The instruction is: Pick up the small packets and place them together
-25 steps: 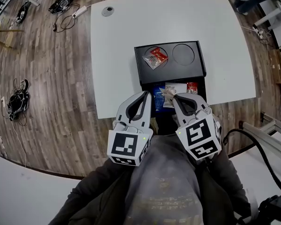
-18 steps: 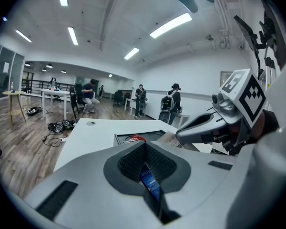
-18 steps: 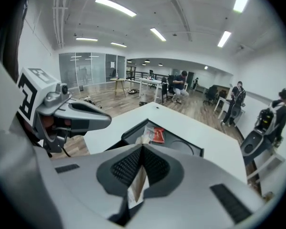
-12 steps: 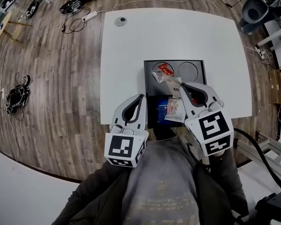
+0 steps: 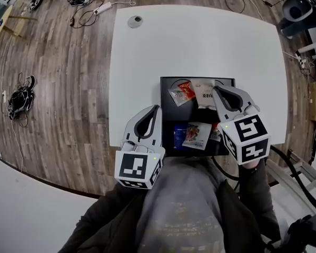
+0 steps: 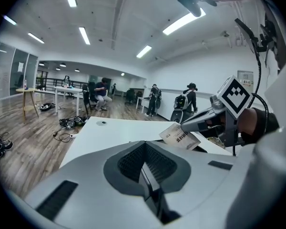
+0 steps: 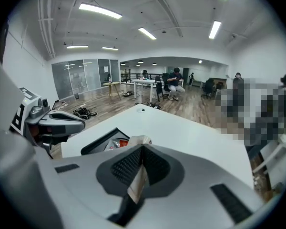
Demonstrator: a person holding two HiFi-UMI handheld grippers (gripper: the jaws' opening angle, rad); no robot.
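White tabletop (image 5: 200,41) bears a black tray (image 5: 164,88); the right hand-held gripper (image 5: 217,90) pinches a pale packet (image 5: 204,95) at three o'clock of the red packet (image 5: 183,89); the left hand-held gripper (image 5: 153,111) is pressed together, empty; next, likely, lowering and letting go beside the red one.

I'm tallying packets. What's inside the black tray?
Far half: a red-and-clear packet. Near half: a blue packet, a printed packet, and a red packet partly behind the right gripper. The white packet it grips hides the far right of the black tray.

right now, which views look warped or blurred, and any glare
Head view: sharp, evenly lit, table edges bowed by the lens. Left gripper view: dark round border, ceiling lights blown out. Right gripper view: mosaic patch at right, packet at the jaws slightly soft.
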